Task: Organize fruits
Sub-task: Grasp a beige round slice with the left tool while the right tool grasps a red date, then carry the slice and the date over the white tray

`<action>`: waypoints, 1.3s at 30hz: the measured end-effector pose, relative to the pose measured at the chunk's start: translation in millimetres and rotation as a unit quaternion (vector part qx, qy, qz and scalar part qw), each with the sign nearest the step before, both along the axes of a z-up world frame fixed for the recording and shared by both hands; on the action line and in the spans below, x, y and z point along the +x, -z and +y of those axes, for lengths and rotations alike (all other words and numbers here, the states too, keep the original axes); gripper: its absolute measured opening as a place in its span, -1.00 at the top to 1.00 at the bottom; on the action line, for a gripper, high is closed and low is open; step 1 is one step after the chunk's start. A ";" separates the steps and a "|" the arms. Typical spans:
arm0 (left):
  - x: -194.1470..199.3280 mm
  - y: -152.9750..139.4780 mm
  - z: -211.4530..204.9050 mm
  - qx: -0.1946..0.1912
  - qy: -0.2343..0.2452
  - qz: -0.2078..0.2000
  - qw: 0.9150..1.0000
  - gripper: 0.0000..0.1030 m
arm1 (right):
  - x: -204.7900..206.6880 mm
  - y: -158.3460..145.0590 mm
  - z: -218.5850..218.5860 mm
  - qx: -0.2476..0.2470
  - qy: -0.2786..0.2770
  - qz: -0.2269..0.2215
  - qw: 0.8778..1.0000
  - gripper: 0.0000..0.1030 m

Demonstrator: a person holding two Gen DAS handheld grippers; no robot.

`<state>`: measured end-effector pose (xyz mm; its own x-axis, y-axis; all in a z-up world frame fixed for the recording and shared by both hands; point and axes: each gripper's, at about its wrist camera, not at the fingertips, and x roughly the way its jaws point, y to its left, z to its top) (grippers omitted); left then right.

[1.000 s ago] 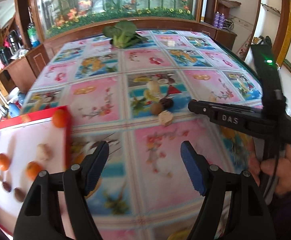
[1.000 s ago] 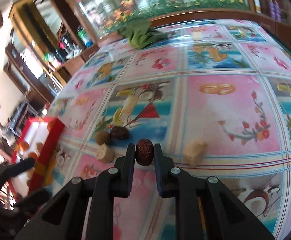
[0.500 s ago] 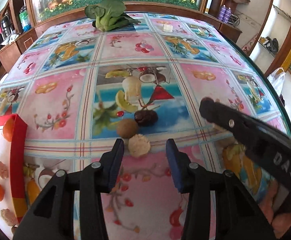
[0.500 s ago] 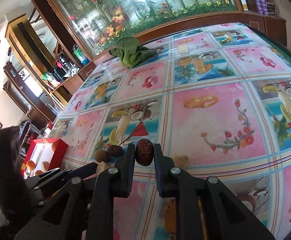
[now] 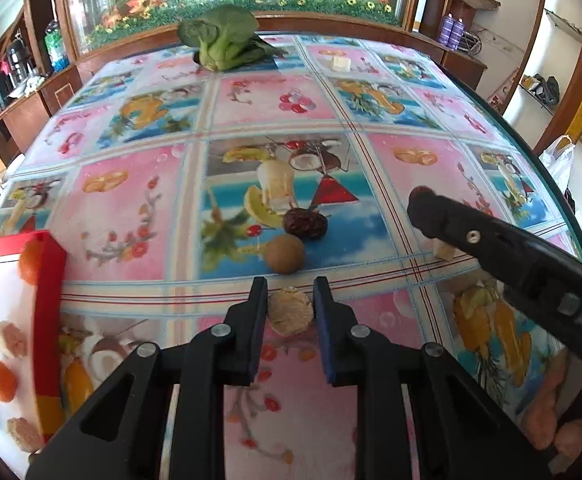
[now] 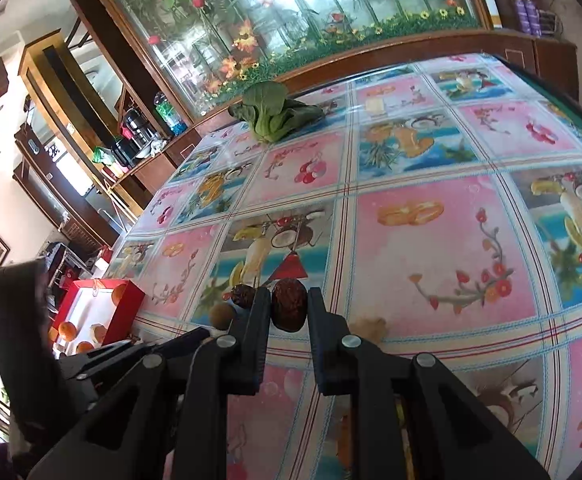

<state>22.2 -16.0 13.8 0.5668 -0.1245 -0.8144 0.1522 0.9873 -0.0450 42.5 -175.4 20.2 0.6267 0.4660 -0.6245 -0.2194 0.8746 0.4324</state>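
Left gripper (image 5: 290, 307): jaws had just closed onto the pale walnut (image 5: 291, 311), near the brown longan (image 5: 285, 253).
Right gripper (image 6: 289, 306): clenched on a dark date (image 6: 288, 305), unchanged.
Red tray (image 5: 49, 300): near left.
Advice: lift straight, avoiding the longan.
Change: left gripper came in from the tray side.

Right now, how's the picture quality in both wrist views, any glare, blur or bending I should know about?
Left wrist view: sharp in the middle, the pale fruit piece in the left claw is crisp; fisheye bends the tablecloth and darkens the corners. Right wrist view: the window is blown out, with sheen on the cloth; the dark date in the right claw stays clear.
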 end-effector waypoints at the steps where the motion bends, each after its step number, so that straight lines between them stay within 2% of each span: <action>1: -3.2 -2.8 1.6 0.000 -0.003 -0.004 1.000 0.52 | 0.3 0.4 0.9 -0.002 -0.001 0.001 1.000 0.68; 8: -33.1 -25.1 21.6 0.001 -0.019 -0.036 0.999 0.52 | -6.9 -4.0 9.0 -0.013 -0.008 -0.022 1.000 0.68; 13: -61.1 -43.9 42.3 0.022 -0.037 -0.073 0.996 0.52 | -21.9 -13.7 22.3 0.000 -0.023 -0.044 0.999 0.68; 17: -77.4 -55.2 67.1 0.040 -0.061 -0.099 0.992 0.51 | -35.7 -22.8 44.7 0.015 -0.044 -0.048 0.998 0.68; 22: -97.0 -64.5 108.4 0.047 -0.104 -0.123 0.986 0.51 | -55.4 -41.8 90.2 0.004 -0.087 -0.068 0.994 0.68; 29: -118.5 -63.9 160.2 0.044 -0.153 -0.133 0.978 0.51 | -78.7 -58.1 152.7 -0.009 -0.147 -0.083 0.986 0.68; 39: -137.1 -56.3 212.2 0.031 -0.196 -0.134 0.971 0.51 | -97.5 -49.6 219.3 -0.040 -0.208 -0.077 0.974 0.68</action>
<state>-114.9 196.2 70.1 0.7534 0.1880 -0.6301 -0.2374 0.9714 0.0060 -55.0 43.9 69.8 0.4835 0.6526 -0.5834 -0.6180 0.7265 0.3005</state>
